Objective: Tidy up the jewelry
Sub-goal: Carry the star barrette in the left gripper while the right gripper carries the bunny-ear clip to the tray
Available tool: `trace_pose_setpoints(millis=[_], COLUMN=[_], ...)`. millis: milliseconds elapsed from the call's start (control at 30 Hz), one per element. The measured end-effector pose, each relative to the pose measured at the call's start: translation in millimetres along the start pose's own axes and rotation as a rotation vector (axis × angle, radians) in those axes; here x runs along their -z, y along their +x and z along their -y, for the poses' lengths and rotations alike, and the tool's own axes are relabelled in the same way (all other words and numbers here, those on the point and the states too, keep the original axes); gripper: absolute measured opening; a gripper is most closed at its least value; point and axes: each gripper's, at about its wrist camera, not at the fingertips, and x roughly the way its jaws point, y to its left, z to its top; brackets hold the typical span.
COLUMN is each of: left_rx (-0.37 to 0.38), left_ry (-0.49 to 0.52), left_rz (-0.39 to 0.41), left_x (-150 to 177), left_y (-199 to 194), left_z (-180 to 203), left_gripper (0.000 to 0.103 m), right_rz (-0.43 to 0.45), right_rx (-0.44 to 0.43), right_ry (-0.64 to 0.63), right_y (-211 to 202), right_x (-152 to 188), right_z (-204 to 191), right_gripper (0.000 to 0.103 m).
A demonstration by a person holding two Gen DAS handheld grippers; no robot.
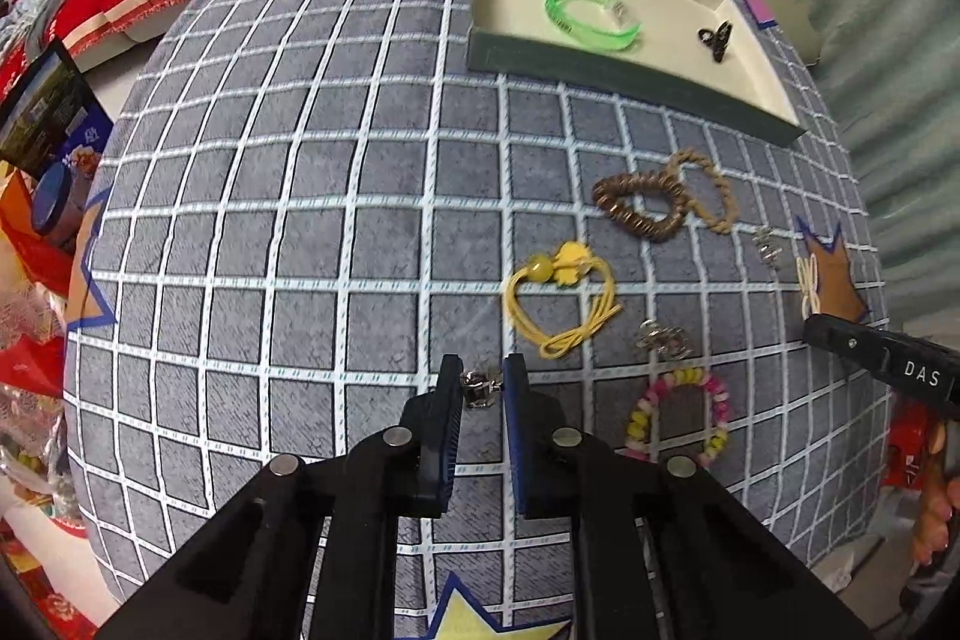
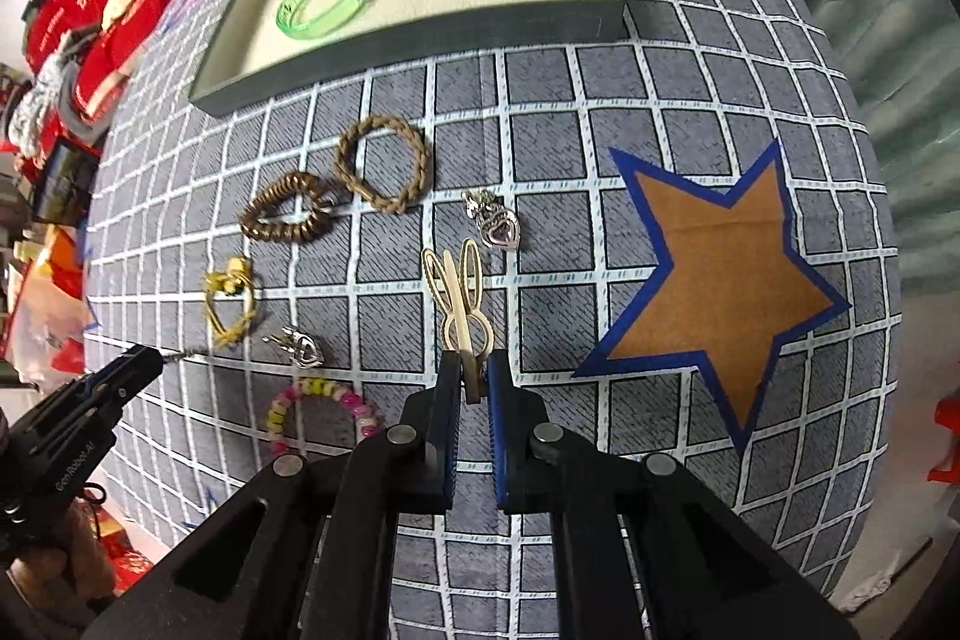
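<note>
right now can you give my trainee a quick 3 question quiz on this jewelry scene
1. True or false: the right claw is shut on the cream rabbit-shaped hair clip.
2. Which items already lie in the tray? A) green bangle and black claw clip B) beaded bracelet and yellow hair tie C) two brown hair ties
3. Fill in: the left claw grips a small ____ coloured trinket.

Key: 1 true; 2 A; 3 silver.

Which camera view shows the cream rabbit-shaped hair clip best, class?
The right wrist view: the cream rabbit-shaped hair clip sits centre frame, large and sharp, pinched by the right gripper. The left wrist view shows it only small at the right edge.
</note>
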Motion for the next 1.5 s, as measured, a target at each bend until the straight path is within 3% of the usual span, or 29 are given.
trace_pose_setpoints(millis=[300, 400, 600, 633, 667, 700, 967, 1067, 1233, 1267, 1367, 1433, 1500], left_rx=[0.013, 0.003, -0.07, -0.072, -0.078, -0.1, -0.188, -0.177, -0.154, -0.149, -0.13, -0.12, -0.108], left_ry=[0.01, 0.003, -0.025, -0.024, -0.021, -0.021, 0.02, 0.027, 0.061, 0.069, 0.063, 0.063, 0.089], left_rz=[0.024, 0.02, -0.015, -0.034, -0.05, -0.058, -0.037, -0.058, -0.064, -0.066, -0.067, -0.054, -0.041], left_x=[-12, 0, 1, 2, 3, 5, 13, 8, -2, -3, -5, -5, -2], left_y=[-12, -12, 3, 8, 12, 14, 27, 39, 53, 55, 59, 57, 54], left_z=[1, -4, -7, -7, -7, -8, -9, -11, -10, -8, -5, -1, 1], left_gripper=[0.021, 0.021, 0.023, 0.03, 0.071, 0.103, 0.103, 0.093, 0.091, 0.084, 0.078, 0.062, 0.025], right_rz=[0.014, 0.01, -0.011, -0.015, -0.018, -0.019, -0.029, -0.032, -0.036, -0.038, -0.037, -0.036, -0.032], right_rx=[-0.034, -0.037, -0.045, -0.048, -0.051, -0.053, -0.058, -0.056, -0.05, -0.048, -0.046, -0.046, -0.047], right_ry=[0.026, 0.03, 0.033, 0.033, 0.034, 0.034, 0.044, 0.04, 0.045, 0.045, 0.046, 0.046, 0.045], right_y=[-11, -8, -3, -3, -2, -2, -1, -2, -2, -2, -3, -3, -4], right_x=[-8, -8, -5, -4, -4, -3, 2, 4, 5, 5, 5, 5, 4], right_z=[29, 28, 28, 28, 28, 28, 30, 30, 33, 33, 34, 34, 33], right_gripper=[0.009, 0.009, 0.009, 0.009, 0.009, 0.009, 0.009, 0.009, 0.009, 0.009, 0.009, 0.009, 0.009])
